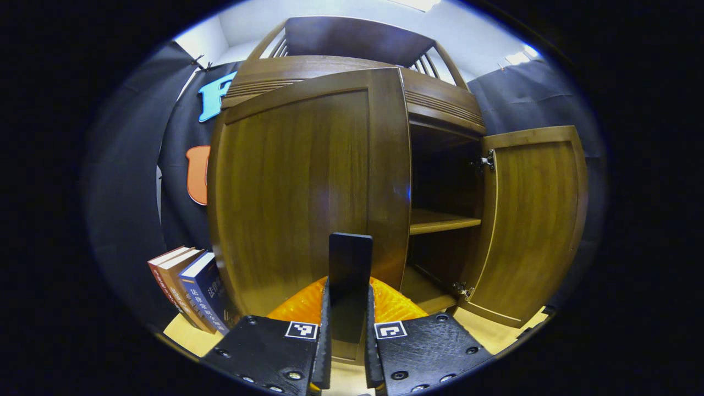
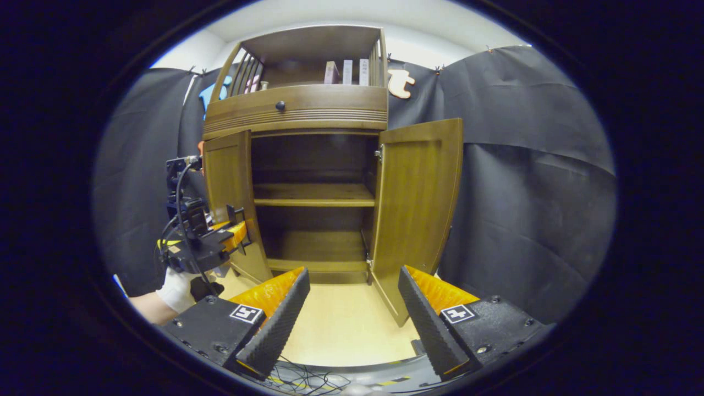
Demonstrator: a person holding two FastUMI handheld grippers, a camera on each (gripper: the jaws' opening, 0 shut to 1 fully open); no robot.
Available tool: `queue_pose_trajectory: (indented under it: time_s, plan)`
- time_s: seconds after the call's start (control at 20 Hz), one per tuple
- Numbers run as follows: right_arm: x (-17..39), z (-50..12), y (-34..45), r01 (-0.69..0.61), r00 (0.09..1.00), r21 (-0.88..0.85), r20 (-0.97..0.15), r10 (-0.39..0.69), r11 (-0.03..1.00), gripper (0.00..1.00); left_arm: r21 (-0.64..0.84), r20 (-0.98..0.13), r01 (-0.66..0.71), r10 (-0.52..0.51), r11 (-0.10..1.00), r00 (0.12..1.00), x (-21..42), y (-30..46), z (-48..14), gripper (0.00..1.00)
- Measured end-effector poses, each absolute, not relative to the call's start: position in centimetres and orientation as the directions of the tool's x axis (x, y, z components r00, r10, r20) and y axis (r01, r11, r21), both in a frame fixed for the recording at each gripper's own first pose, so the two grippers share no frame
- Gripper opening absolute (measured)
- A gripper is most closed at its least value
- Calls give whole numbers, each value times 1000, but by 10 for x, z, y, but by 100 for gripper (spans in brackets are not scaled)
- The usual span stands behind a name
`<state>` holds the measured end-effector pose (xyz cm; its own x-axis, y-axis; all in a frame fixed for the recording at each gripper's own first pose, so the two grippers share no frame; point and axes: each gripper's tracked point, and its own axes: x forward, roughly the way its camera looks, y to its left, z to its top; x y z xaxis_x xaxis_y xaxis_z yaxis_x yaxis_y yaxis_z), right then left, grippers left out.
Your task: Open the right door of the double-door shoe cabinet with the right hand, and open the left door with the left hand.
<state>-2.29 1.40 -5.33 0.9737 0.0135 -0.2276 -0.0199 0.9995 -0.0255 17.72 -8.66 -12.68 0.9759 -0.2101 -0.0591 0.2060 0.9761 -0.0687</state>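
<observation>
The brown wooden shoe cabinet [image 2: 297, 110] has both doors swung out. In the left gripper view the left door [image 1: 291, 187] stands close in front. My left gripper [image 1: 347, 291] is shut on that door's dark upright handle [image 1: 350, 256]. The right door [image 1: 533, 225] hangs wide open at the right, with bare shelves [image 1: 440, 221] between the doors. In the right gripper view my right gripper [image 2: 352, 311] is open and holds nothing, a short way back from the cabinet. The right door [image 2: 418, 209] is ahead of it. The left gripper [image 2: 212, 239], in a gloved hand, is at the left door [image 2: 228, 187].
Several books [image 1: 187, 286] lean against the cabinet's left side on the pale floor [image 2: 341, 324]. A drawer with a round knob [image 2: 280, 105] and an upper shelf with books [image 2: 346, 71] top the cabinet. Black cloth walls stand on both sides. Cables [image 2: 297, 379] lie near the right gripper.
</observation>
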Motion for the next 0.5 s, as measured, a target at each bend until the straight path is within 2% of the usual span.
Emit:
queue_pose_trajectory:
  time_s: [0.3, 0.35, 0.4, 0.45, 0.5]
  plan:
    - [-27, -54, 34, -61, 972, -21, -230, 54, 998, 100, -88, -58, 206, -212, 975, 976, 143, -56, -128, 23]
    - [-27, -54, 39, -70, 971, -17, -229, 64, 997, 100, -86, -53, 202, -207, 975, 977, 138, -51, -128, 31]
    - [-27, -54, 44, -80, 971, -15, -229, 74, 997, 100, -83, -56, 196, -201, 977, 978, 133, -45, -129, 31]
    - [-27, -54, 49, -90, 970, -14, -228, 84, 996, 100, -87, -52, 186, -191, 979, 980, 129, -38, -128, 23]
    - [-27, -53, 53, -100, 969, -16, -227, 94, 995, 100, -95, -55, 173, -179, 980, 982, 123, -31, -129, 23]
